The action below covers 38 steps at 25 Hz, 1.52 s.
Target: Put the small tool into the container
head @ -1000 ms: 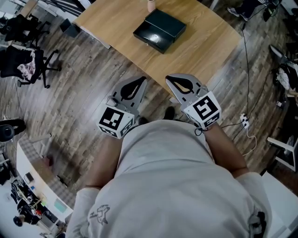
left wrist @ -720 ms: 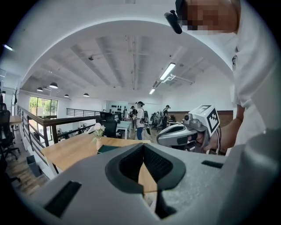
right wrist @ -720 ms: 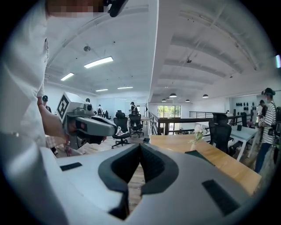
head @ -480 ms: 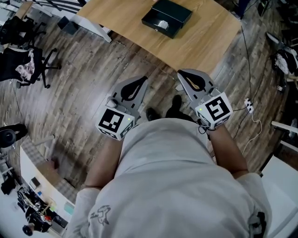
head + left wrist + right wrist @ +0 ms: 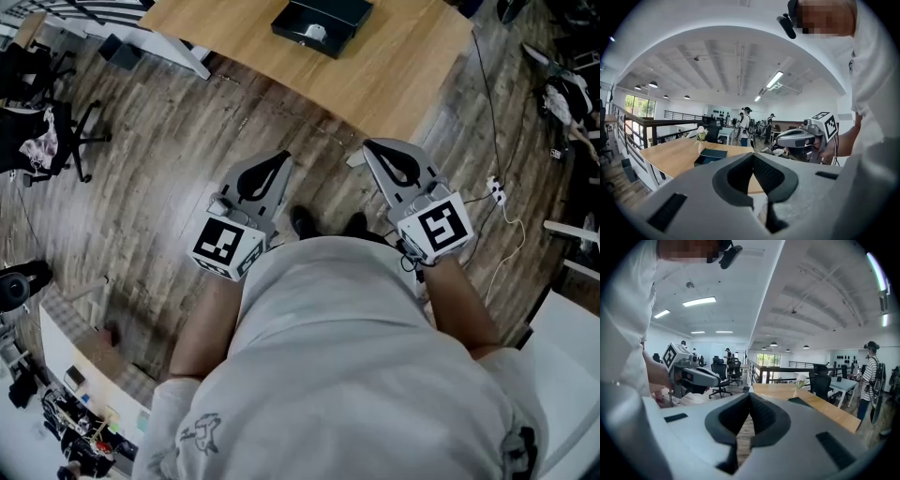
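A black box-like container [image 5: 322,21] lies on the wooden table [image 5: 394,70] at the top of the head view; a small pale spot [image 5: 316,33] shows on it, tool or shine I cannot tell. Both grippers hang over the floor in front of the person's body, well short of the table. My left gripper [image 5: 280,157] is shut with nothing in it, and my right gripper [image 5: 373,146] is shut and empty too. In the left gripper view the closed jaws [image 5: 753,156] point toward the container [image 5: 710,155]. In the right gripper view the container [image 5: 802,402] lies beyond the closed jaws [image 5: 750,395].
Wood-plank floor lies under the grippers. Black office chairs [image 5: 42,131] stand at the left, cables and a plug [image 5: 493,193] at the right, a cluttered white desk [image 5: 66,403] at lower left. A small flower vase [image 5: 700,139] stands on the table. People stand far behind [image 5: 746,123].
The table and container have slid toward the top of the head view, so the person has drawn back from the table. Both grippers stay shut and keep their place before the body.
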Each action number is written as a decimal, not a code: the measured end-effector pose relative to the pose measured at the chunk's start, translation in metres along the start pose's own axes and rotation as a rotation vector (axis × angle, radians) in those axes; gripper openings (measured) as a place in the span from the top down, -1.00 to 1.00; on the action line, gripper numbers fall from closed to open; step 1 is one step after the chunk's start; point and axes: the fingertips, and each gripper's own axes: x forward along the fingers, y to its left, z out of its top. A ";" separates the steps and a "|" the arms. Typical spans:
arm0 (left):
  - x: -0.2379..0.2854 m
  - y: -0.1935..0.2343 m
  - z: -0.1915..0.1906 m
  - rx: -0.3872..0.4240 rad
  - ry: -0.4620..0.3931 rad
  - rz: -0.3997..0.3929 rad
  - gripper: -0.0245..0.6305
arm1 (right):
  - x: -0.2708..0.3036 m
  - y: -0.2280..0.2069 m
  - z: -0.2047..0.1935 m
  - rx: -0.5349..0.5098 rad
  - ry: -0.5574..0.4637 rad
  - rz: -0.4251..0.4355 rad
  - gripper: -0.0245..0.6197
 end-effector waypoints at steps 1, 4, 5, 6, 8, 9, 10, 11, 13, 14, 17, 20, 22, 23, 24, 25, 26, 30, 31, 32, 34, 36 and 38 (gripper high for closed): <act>0.000 -0.002 -0.002 -0.006 0.001 0.004 0.91 | -0.002 0.001 -0.001 -0.003 -0.002 0.005 0.91; 0.003 -0.011 -0.001 -0.014 -0.001 0.023 0.91 | -0.012 0.001 -0.005 0.002 -0.008 0.026 0.91; 0.004 -0.015 0.000 -0.014 -0.002 0.029 0.91 | -0.017 0.000 -0.007 0.007 -0.006 0.032 0.90; 0.006 -0.020 0.001 -0.012 -0.003 0.035 0.91 | -0.022 -0.002 -0.010 0.012 -0.004 0.037 0.90; 0.008 -0.029 0.002 -0.006 -0.005 0.049 0.91 | -0.032 -0.006 -0.014 0.015 0.000 0.047 0.91; 0.009 -0.033 0.002 -0.005 -0.005 0.056 0.91 | -0.037 -0.008 -0.015 0.014 -0.001 0.052 0.90; 0.011 -0.037 0.002 -0.006 -0.005 0.064 0.91 | -0.043 -0.011 -0.016 0.013 -0.003 0.057 0.91; 0.013 -0.042 0.001 -0.007 -0.005 0.073 0.91 | -0.048 -0.013 -0.017 0.012 -0.008 0.062 0.90; 0.017 -0.053 0.000 -0.009 -0.005 0.091 0.91 | -0.060 -0.019 -0.019 0.010 -0.019 0.074 0.90; 0.019 -0.060 0.000 -0.008 -0.007 0.100 0.91 | -0.067 -0.022 -0.020 0.008 -0.024 0.080 0.90; 0.027 -0.079 -0.002 -0.007 -0.016 0.127 0.91 | -0.089 -0.032 -0.026 0.004 -0.036 0.094 0.91; 0.037 -0.099 -0.004 -0.006 -0.023 0.148 0.91 | -0.110 -0.039 -0.035 0.000 -0.041 0.111 0.91; 0.045 -0.114 -0.003 -0.007 -0.030 0.157 0.91 | -0.123 -0.044 -0.038 0.003 -0.052 0.124 0.91; 0.048 -0.121 -0.003 -0.007 -0.034 0.160 0.91 | -0.129 -0.046 -0.039 0.004 -0.060 0.129 0.91; 0.051 -0.127 -0.002 -0.006 -0.036 0.161 0.91 | -0.134 -0.048 -0.041 0.005 -0.066 0.132 0.91; 0.054 -0.132 -0.001 -0.005 -0.037 0.161 0.91 | -0.139 -0.050 -0.042 0.004 -0.069 0.134 0.91; 0.056 -0.137 -0.001 -0.004 -0.037 0.161 0.91 | -0.144 -0.051 -0.044 0.004 -0.070 0.136 0.91; 0.063 -0.149 0.002 -0.003 -0.037 0.172 0.91 | -0.158 -0.059 -0.051 0.000 -0.059 0.149 0.91; 0.064 -0.151 0.002 -0.002 -0.036 0.176 0.91 | -0.161 -0.061 -0.052 -0.002 -0.058 0.150 0.91; 0.066 -0.154 0.001 -0.001 -0.037 0.179 0.91 | -0.163 -0.063 -0.053 -0.003 -0.059 0.150 0.91; 0.070 -0.158 0.001 -0.002 -0.036 0.181 0.91 | -0.169 -0.068 -0.054 -0.003 -0.063 0.147 0.91; 0.074 -0.163 0.001 -0.002 -0.034 0.181 0.91 | -0.173 -0.072 -0.057 -0.003 -0.060 0.141 0.91; 0.078 -0.166 0.003 -0.003 -0.035 0.177 0.91 | -0.177 -0.077 -0.057 -0.003 -0.067 0.142 0.91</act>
